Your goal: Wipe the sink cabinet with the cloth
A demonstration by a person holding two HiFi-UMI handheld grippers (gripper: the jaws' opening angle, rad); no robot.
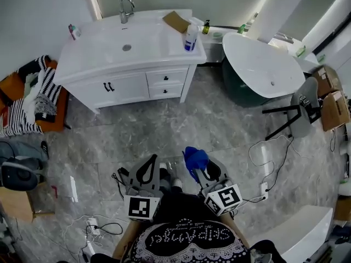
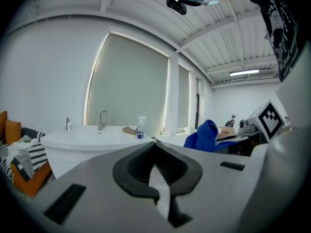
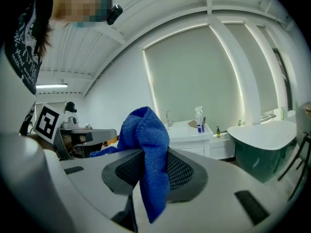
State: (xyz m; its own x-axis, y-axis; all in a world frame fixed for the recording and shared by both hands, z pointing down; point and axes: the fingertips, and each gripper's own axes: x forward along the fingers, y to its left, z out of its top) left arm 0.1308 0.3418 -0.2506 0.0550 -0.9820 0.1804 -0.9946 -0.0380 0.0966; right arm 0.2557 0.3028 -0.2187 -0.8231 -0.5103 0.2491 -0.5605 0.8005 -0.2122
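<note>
A person stands on a grey marbled floor (image 1: 164, 130) in a bathroom showroom, seen from above, holding a gripper in each hand low at the near edge of the scene. The right gripper (image 1: 205, 171) is clenched on a bright blue cloth (image 1: 194, 159); in the right gripper view the cloth (image 3: 146, 130) bunches up above the closed jaws of the gripper (image 3: 150, 154), and a tail of it hangs down between them. The left gripper (image 1: 149, 166) is just to the left of it, pressed closed and holding nothing; in the left gripper view the tips of the gripper (image 2: 155, 147) meet. The white sink cabinet (image 1: 131, 84) stands on the far side of the floor, well apart from both grippers, with two dark-handled doors on the left and two small drawers on the right. A chrome faucet (image 1: 126, 7) rises at the back of its basin. A spray bottle (image 1: 190, 37) with a blue label stands upright on the right end of the cabinet's top, near a flat brown piece (image 1: 176, 21). To the right of the cabinet is a white oval bathtub (image 1: 263, 64) with a dark green outside. To the left, striped black-and-white fabric (image 1: 38, 92) lies piled on an orange seat.
</note>
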